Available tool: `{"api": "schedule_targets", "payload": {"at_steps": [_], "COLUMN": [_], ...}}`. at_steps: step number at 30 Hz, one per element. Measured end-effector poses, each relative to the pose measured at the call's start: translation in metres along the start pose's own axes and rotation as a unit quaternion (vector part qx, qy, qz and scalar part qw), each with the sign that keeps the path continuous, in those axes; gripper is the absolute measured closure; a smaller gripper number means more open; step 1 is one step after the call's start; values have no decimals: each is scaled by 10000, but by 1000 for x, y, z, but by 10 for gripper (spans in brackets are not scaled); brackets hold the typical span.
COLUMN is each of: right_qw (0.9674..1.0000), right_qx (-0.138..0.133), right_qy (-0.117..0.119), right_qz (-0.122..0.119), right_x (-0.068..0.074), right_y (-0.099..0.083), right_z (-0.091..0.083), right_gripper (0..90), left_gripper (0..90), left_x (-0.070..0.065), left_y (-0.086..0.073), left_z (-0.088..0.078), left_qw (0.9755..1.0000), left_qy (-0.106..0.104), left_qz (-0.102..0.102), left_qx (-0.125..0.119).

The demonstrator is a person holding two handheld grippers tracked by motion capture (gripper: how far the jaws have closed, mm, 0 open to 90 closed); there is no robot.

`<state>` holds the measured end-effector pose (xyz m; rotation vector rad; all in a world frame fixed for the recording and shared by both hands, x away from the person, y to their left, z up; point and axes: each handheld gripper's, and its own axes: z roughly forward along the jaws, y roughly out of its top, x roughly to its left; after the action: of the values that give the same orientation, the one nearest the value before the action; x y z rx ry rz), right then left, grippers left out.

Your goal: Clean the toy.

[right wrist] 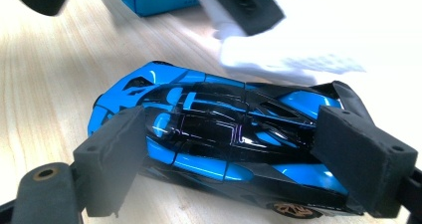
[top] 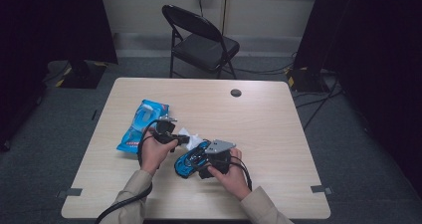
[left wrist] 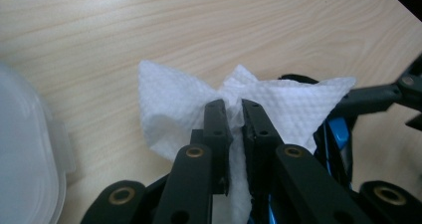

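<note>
blue and black toy car (right wrist: 219,139) lies on a pale wooden table (top: 278,134), near the person's edge. the right gripper (right wrist: 239,149) clamps the car across its body, one black pad on each side. the left gripper (left wrist: 236,119) has its jaws pressed together on a white paper wipe (left wrist: 174,104), pinching it, and holds it just above the car's rear end. a blue wipes packet (top: 142,124) lies on the table to the left, near the left hand (top: 154,152).
</note>
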<state>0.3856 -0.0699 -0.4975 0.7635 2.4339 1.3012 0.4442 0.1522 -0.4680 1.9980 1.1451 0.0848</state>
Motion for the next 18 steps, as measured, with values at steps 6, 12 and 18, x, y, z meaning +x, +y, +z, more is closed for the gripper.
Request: {"api": "schedule_targets", "payload": {"at_steps": [6, 12, 18], "right_qw": [10000, 10000, 10000], "right_qx": [9, 23, 40], "right_qy": [-21, -7, 6], "right_qz": [5, 5, -6], "right_x": [0, 0, 0], "right_y": [0, 1, 1], "right_z": [0, 0, 0], "right_gripper": [132, 133, 133], "left_gripper": [826, 827, 827], "left_x": [-1, 1, 6], "left_y": [-13, -25, -36], "left_z": [-9, -19, -29], "left_qw": [10000, 9999, 9999], "left_qy": [-89, -90, -74], "left_qz": [-23, -45, -93], "left_qx": [39, 65, 109]}}
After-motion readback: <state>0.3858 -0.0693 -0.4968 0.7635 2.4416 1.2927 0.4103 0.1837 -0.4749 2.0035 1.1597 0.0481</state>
